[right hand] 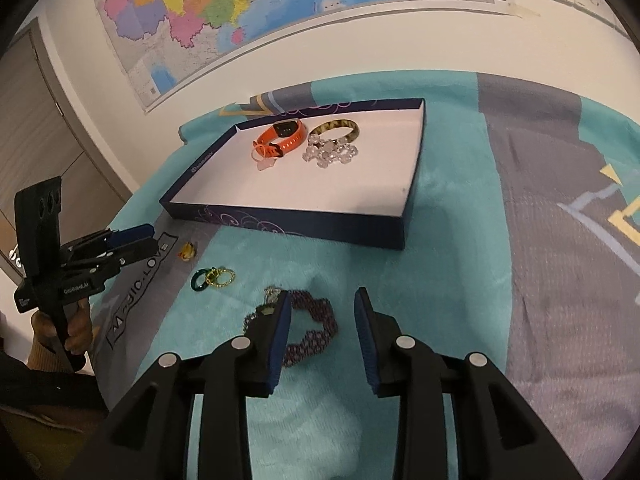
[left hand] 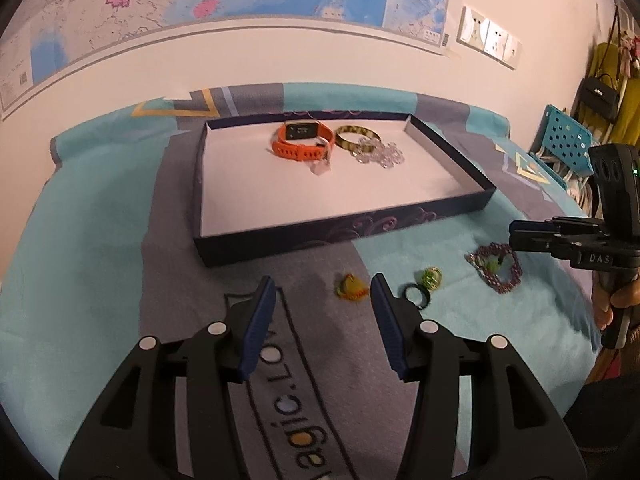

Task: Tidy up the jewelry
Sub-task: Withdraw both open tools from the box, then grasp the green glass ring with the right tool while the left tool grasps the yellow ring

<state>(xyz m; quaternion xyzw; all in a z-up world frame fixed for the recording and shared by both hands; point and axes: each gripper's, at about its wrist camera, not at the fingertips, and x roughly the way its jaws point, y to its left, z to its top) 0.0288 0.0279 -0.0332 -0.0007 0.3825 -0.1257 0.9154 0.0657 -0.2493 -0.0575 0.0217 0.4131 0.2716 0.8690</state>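
Observation:
A dark blue tray (left hand: 340, 232) (right hand: 280, 226) with a white floor holds an orange watch (left hand: 300, 142) (right hand: 280, 138), a leopard bangle (left hand: 356, 136) (right hand: 336, 128) and a clear bead bracelet (left hand: 376, 154) (right hand: 330, 152). On the cloth in front lie a small yellow-orange trinket (left hand: 352, 288) (right hand: 187, 250), a dark green ring (left hand: 416, 296) (right hand: 199, 280) with a gold-green ring (left hand: 432, 278) (right hand: 222, 278), and a purple bead chain (left hand: 498, 268) (right hand: 316, 320). My left gripper (left hand: 323, 284) (right hand: 150, 238) is open just short of the trinket. My right gripper (right hand: 324, 296) (left hand: 516, 236) hangs open over the chain, pads apart from it.
A teal and grey blanket (right hand: 460, 280) covers the surface up to the wall with a map (right hand: 240, 8). A blue perforated crate (left hand: 568, 136) and hanging bags (left hand: 600, 96) stand at the right. A wooden door (right hand: 36, 120) is at the left. A person's hand (right hand: 76, 332) grips the left handle.

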